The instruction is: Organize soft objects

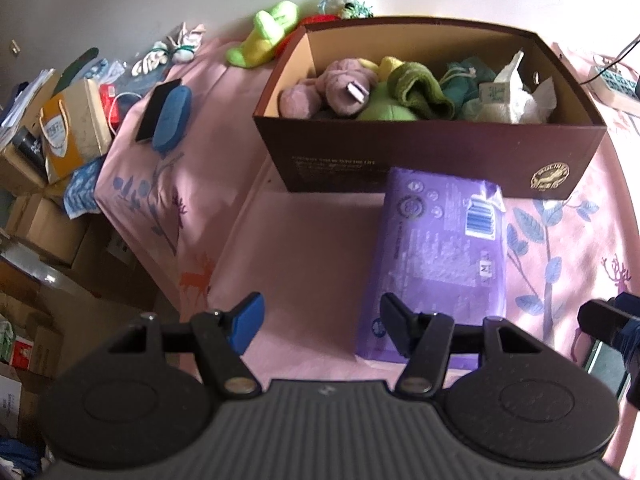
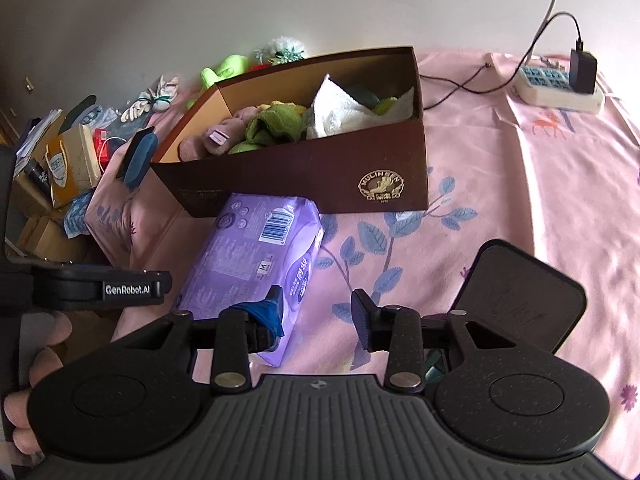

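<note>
**Purple pack next in line for the box**

Black jaws frame the shot: the left gripper [image 1: 320,326] stands wide with nothing between its pads, poised over the pink bedsheet [image 1: 304,240] at the near end of the purple pack [image 1: 436,256]. Its right finger sits over the pack's near left corner, though whether it touches I cannot tell. The right gripper [image 2: 318,314] is also apart and empty, its jaws spread with only sheet between them; a blue wrap covers its left pad, which hangs over the pack's [image 2: 260,256] near edge.

Out from the tools, the soft purple pack lies flat on the bed, barcode up, its far end just against the front wall of the brown box [image 1: 432,152]. And that box is filling up nicely: a mauve plush [image 1: 332,90], a green towel [image 1: 416,88], something teal and a white cloth [image 1: 516,96] are already piled inside. Beyond the box, a lime plush [image 1: 264,40] and other bits still wait by the wall.

So the step in hand looks like the approach to the pack. The next move, by my reading, calls for the two grippers to take it from both sides, since it is broad and squashy, then lift it clear of the front wall and drop it on top of the pile.
</note>
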